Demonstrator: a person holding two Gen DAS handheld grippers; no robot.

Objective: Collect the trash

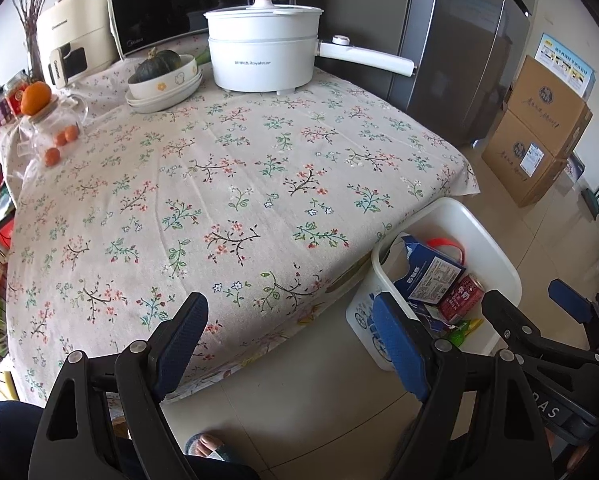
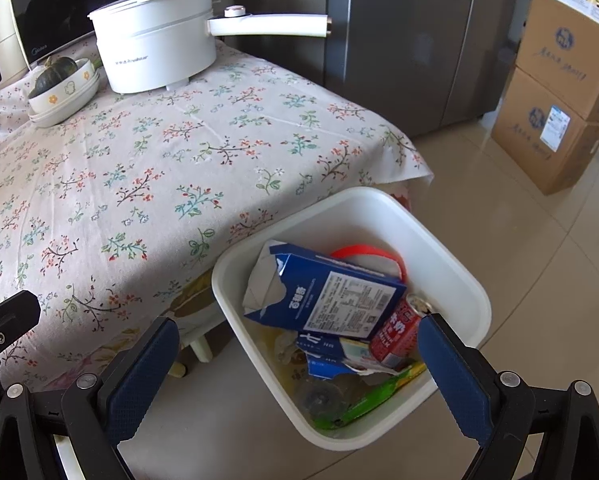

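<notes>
A white trash bin [image 2: 451, 264] [image 1: 491, 248] stands on the floor at the table's near right corner. In it lie a blue carton [image 2: 335, 296] [image 1: 431, 276], a red can [image 2: 397, 330] [image 1: 461, 296], a green wrapper [image 2: 379, 396], an orange band [image 2: 363, 250] and other scraps. My right gripper [image 2: 295, 356] hangs open over the bin with nothing between its fingers. Over the table's front edge my left gripper [image 1: 291, 332] stands wide open and empty. The right gripper's fingers [image 1: 567, 300] also show in the left wrist view beside the bin.
A floral cloth [image 1: 219, 184] covers the table. At the back stand a white electric pot [image 1: 263, 52], stacked bowls with a squash [image 1: 163, 76], a microwave [image 1: 155, 12] and a glass jar with oranges [image 1: 55, 124]. A fridge [image 1: 451, 40] and cardboard boxes [image 1: 539, 136] stand right. A person's foot [image 1: 207, 444] is below.
</notes>
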